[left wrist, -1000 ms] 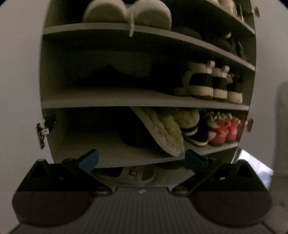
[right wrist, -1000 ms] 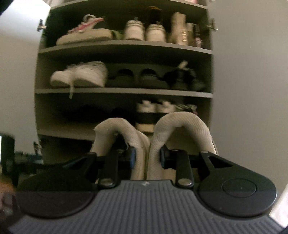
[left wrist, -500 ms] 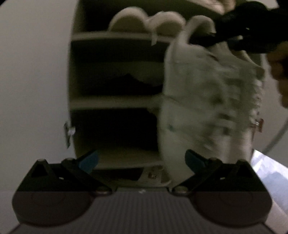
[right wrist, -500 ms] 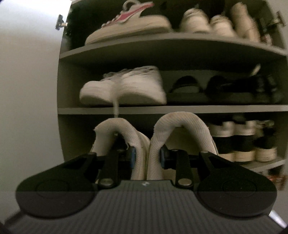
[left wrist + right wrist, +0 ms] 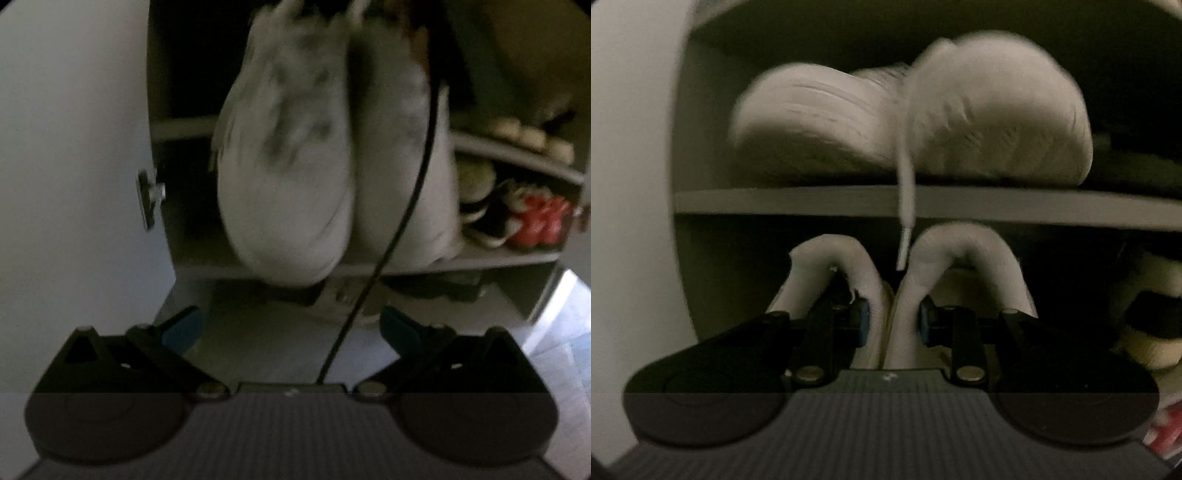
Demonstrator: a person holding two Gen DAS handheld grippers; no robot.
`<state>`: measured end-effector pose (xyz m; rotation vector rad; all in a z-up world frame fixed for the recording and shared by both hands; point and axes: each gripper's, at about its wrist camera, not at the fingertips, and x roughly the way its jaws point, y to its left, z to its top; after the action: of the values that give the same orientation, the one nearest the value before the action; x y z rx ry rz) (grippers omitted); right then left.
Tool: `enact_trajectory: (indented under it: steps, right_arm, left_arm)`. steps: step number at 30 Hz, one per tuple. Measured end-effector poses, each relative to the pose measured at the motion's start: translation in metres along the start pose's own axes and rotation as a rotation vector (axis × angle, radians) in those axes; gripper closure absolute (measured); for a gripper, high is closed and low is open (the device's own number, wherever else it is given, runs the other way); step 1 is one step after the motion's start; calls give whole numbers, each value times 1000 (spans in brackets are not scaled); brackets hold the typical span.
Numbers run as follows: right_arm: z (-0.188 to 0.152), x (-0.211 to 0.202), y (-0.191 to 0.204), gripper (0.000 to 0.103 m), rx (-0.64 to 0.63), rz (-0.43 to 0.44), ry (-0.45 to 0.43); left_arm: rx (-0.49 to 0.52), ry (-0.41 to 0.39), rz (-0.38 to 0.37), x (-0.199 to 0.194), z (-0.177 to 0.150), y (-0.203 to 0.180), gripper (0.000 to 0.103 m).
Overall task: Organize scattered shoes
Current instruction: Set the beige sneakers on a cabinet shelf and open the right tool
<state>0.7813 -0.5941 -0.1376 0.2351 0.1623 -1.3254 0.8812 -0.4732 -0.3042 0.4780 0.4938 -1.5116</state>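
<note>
A pair of white sneakers (image 5: 288,177) hangs toes down in front of the open shoe cabinet, filling the middle of the left wrist view, blurred. My right gripper (image 5: 893,321) is shut on the two inner heel collars pressed together; the heel loops (image 5: 979,247) arch up on either side of its blue pads. It sits close to a shelf board (image 5: 775,201), just below it. My left gripper (image 5: 291,328) stands open and empty, low in front of the cabinet, beneath the hanging pair.
Another white pair (image 5: 997,110) rests on that board, its lace (image 5: 907,192) dangling over the edge. Red shoes (image 5: 535,218) and dark ones fill the lower shelf's right. A black cable (image 5: 406,206) crosses the left view. A hinge (image 5: 147,199) sticks out at left.
The right gripper carried the pair in close to the cabinet's left side. In the left view the sneakers swung to the centre, and that camera tipped downward.
</note>
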Motion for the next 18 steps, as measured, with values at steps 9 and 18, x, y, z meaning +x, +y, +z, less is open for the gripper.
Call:
enact_trajectory:
  steps: [9, 18]
  right_arm:
    - [13, 40, 3, 72, 3, -55, 122]
    - [13, 43, -3, 69, -20, -7, 156]
  left_arm:
    - [-33, -29, -67, 25, 18, -13, 0]
    - [14, -60, 2, 24, 41, -35, 0]
